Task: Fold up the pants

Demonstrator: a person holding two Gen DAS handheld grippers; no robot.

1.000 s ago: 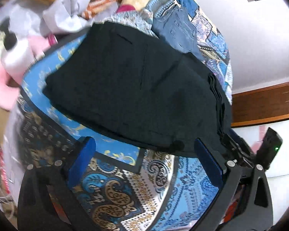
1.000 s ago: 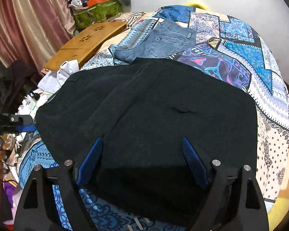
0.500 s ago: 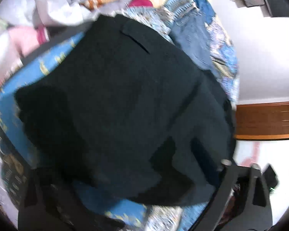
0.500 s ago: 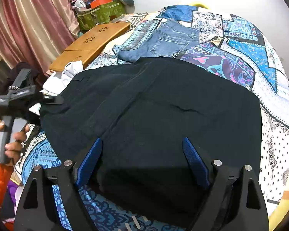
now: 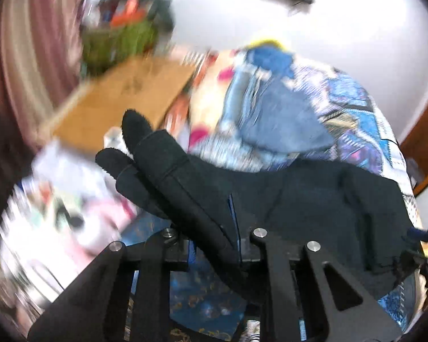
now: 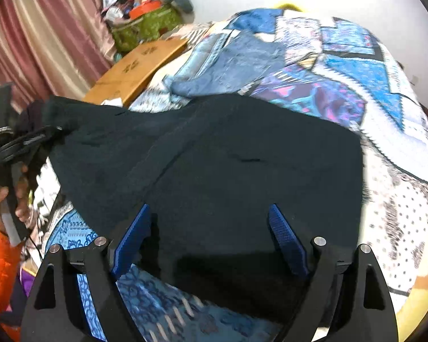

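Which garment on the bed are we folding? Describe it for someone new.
On the patchwork bedspread, look nearest the cameras: the black pants lie there, one corner pinched in the left claw. The only neighbouring garment, blue jeans, lies farther back, touching them.

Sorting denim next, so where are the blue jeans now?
In the right wrist view, the blue jeans lie on the patterned bedspread, just beyond the black pants, right of the wooden board.

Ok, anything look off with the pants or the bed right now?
Only the left corner of the black pants is lifted, pinched in the left gripper, so the fabric hangs skewed. The right gripper hovers open over the near edge. Blue jeans lie crumpled beyond.
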